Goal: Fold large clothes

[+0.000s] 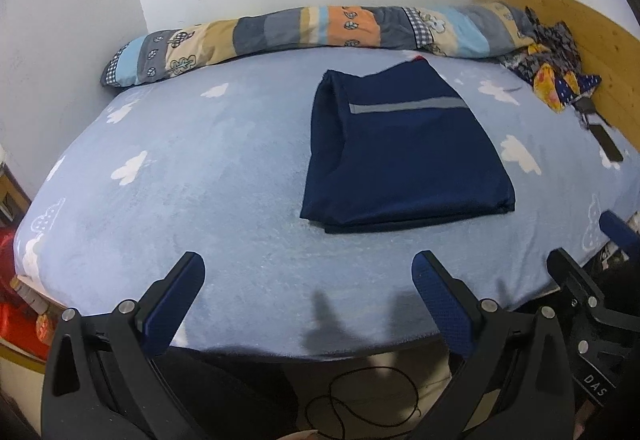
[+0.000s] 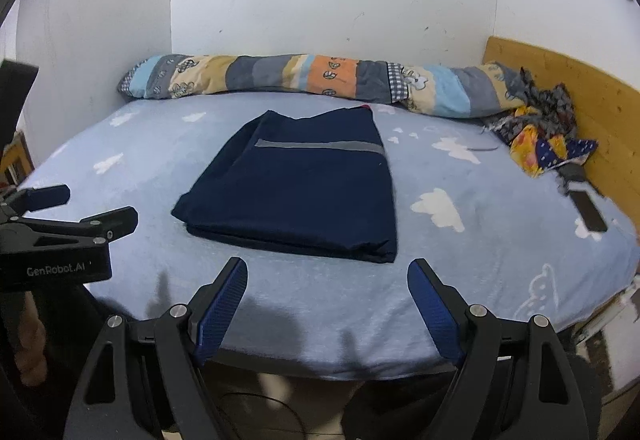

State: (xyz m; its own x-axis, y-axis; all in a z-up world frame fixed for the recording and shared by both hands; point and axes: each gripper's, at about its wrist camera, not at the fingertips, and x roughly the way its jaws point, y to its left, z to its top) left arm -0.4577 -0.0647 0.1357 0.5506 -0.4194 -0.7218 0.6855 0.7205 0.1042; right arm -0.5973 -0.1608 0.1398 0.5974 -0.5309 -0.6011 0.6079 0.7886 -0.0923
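Right now your left tongs [image 1: 308,272] sit at the bottom of the left wrist view with both fingers spread wide, holding nothing, above the near edge of the bed [image 1: 224,176]. Your right tongs [image 2: 327,278] are likewise spread and empty at the bottom of the right wrist view, just short of the folded navy garment [image 2: 296,192]. That garment lies flat in the middle of the light blue, cloud-printed sheet, a grey stripe [image 2: 320,146] across its upper part, clear of both tongs. Further back, toward the right edge of the frame, a dark phone [image 2: 588,210] rests on the sheet below a crumpled patterned cloth [image 2: 540,144]. Beyond those, a rolled patchwork quilt [image 2: 312,80] runs along the white wall [image 2: 320,0], with a wooden headboard [image 2: 580,100] at upper right.
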